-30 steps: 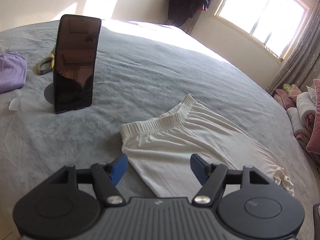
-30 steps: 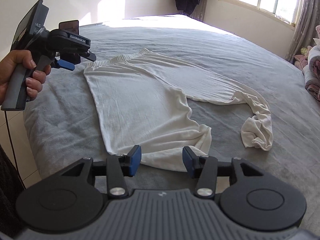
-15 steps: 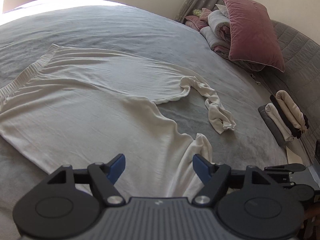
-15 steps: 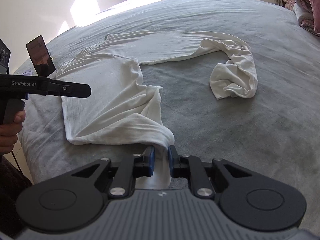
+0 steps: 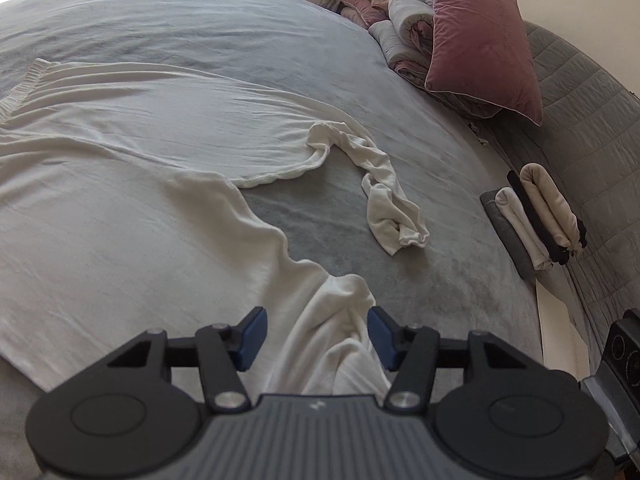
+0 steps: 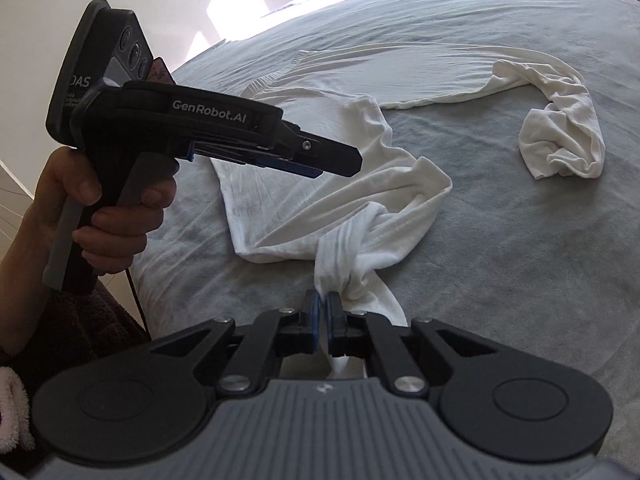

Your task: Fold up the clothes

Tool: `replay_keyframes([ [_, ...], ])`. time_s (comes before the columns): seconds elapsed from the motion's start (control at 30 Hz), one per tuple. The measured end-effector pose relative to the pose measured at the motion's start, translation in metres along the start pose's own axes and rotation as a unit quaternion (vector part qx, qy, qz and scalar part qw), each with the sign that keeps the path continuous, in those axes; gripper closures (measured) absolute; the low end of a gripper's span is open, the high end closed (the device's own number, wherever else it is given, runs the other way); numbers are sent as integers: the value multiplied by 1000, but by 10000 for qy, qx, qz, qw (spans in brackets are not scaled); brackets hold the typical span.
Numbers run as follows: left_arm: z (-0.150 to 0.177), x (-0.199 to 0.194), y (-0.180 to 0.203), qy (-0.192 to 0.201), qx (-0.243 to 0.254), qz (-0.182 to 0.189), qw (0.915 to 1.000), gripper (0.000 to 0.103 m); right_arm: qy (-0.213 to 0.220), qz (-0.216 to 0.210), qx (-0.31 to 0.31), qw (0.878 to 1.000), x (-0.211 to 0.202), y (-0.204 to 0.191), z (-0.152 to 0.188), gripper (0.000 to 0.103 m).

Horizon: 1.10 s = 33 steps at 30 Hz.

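The right gripper [image 6: 323,309] is closed on the white pants [image 6: 352,216] hem; the left gripper [image 5: 316,338] is wide open, the bunched leg between its fingers.

Spread across the bed [image 5: 248,28]: trousers [image 5: 132,184], waistband far left, one leg trailing right to a bunched cuff [image 5: 394,220]. Beyond the cuff, at the bed's right edge, a stack of folded clothes [image 5: 536,216]; behind that, pillows [image 5: 480,28]. Nearest leg bunched between the left gripper [image 5: 316,338] fingers, gathered up into the right gripper [image 6: 323,320].
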<state>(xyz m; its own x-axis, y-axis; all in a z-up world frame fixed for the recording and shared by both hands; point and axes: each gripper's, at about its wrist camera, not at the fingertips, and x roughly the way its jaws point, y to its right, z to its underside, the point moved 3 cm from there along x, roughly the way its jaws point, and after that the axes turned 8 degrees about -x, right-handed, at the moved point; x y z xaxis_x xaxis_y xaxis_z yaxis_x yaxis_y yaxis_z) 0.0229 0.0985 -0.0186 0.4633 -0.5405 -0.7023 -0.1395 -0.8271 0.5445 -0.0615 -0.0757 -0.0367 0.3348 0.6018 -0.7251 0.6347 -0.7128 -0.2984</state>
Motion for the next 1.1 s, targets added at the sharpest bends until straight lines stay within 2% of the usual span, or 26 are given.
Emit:
replay_keyframes([
  [0.13,2,9,4,-170,-11,87,9998,49,-276,-131,-121,9995,16,-15,7,98],
  [0.2,5,14,7,-265,-6,98,9996,49,-296,-87,-252,9992,15,-22,9,96],
  [0.23,6,15,9,-277,41,114,9995,49,-247,-52,-269,9993,11,-22,9,90],
  [0.27,7,16,12,-289,88,131,9995,49,-188,-10,-281,9994,6,-23,8,88],
  [0.43,9,17,21,-281,212,212,9992,49,109,493,-165,9986,-22,-3,11,87],
  [0.63,8,14,21,-271,156,263,9992,49,26,951,46,9955,-37,21,30,85],
  [0.7,9,14,22,-287,176,269,9991,49,-6,1009,48,9949,-40,23,35,81],
  [0.73,10,14,21,-287,177,251,9991,49,1,1035,39,9946,-42,23,37,75],
  [0.77,10,14,21,-287,177,233,9992,49,27,1059,25,9944,-45,22,38,70],
  [0.8,11,14,21,-288,178,216,9992,49,61,1067,9,9943,-47,21,40,70],
  [1.0,15,13,22,-282,231,176,9992,49,274,899,-248,9953,-56,6,44,70],
  [1.1,15,13,21,-274,211,158,9993,49,205,833,-415,9955,-51,1,44,70],
])
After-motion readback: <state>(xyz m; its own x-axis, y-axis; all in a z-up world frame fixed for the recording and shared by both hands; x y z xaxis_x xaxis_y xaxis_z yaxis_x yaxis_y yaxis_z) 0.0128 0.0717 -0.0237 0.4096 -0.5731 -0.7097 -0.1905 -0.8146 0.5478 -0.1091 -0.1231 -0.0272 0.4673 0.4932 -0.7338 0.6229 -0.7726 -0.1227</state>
